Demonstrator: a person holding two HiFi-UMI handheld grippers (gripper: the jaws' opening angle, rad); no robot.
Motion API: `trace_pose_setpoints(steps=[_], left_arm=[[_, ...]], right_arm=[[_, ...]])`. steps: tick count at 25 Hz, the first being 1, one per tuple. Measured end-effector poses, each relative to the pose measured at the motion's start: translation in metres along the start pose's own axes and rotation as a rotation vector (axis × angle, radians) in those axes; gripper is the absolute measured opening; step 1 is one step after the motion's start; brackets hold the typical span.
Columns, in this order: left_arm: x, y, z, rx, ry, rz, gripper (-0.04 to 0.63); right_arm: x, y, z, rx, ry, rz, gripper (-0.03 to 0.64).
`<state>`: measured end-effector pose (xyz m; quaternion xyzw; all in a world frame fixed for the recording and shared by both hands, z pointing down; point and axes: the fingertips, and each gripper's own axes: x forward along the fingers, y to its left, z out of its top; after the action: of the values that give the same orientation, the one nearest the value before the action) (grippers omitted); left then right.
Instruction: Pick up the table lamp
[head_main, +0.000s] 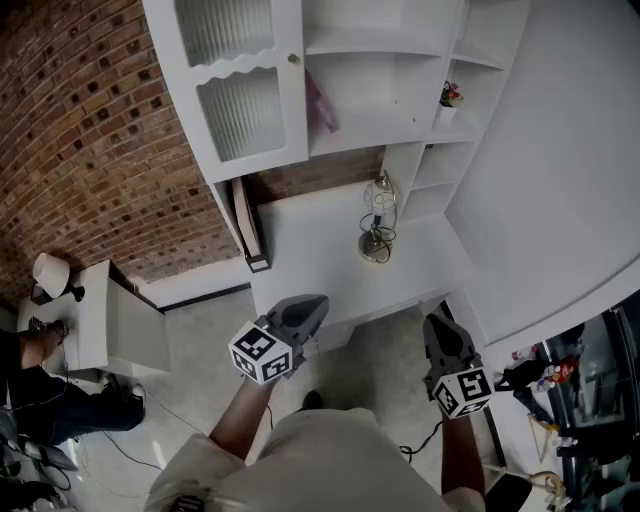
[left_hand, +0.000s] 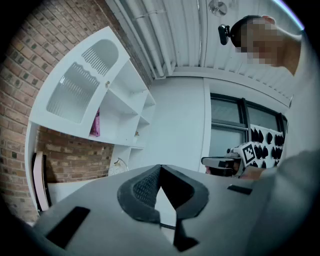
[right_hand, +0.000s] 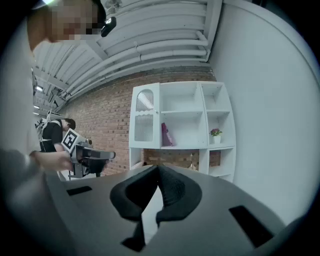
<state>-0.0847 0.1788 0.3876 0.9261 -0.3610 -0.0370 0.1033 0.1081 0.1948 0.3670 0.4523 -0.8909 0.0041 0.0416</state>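
Left gripper (head_main: 312, 306) and right gripper (head_main: 438, 324): jaws together, nothing clamped, held level near the front edge of the desk (head_main: 300, 245). Table lamp (head_main: 378, 218): upright toward the desk's back right corner, well apart from both grippers.

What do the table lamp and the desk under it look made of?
Table lamp: thin glinting wire-like frame, probably metal; too small to be sure. Desk: smooth, even matte white, likely painted or laminated board.
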Motion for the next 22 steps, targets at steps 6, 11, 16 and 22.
trace_pose_setpoints(steps=[6,11,16,22], left_arm=[[0.0013,-0.0055,0.0009,0.001,-0.001,-0.004,0.013],[0.0021,-0.0068,0.0015,0.002,0.005,-0.008,0.013],[0.0021,-0.0084,-0.001,-0.003,0.005,-0.016,0.014],[0.0009,-0.0098,-0.0059,-0.024,0.004,-0.019,0.014]], right_arm=[[-0.0049,-0.0016,0.0028,-0.012,0.001,-0.007,0.011],[-0.005,0.0013,0.005,0.003,-0.012,0.002,0.011],[-0.0047,0.0044,0.0077,0.022,-0.032,0.007,0.012],[-0.0078,0.0046,0.0024,0.02,-0.025,-0.006,0.012]])
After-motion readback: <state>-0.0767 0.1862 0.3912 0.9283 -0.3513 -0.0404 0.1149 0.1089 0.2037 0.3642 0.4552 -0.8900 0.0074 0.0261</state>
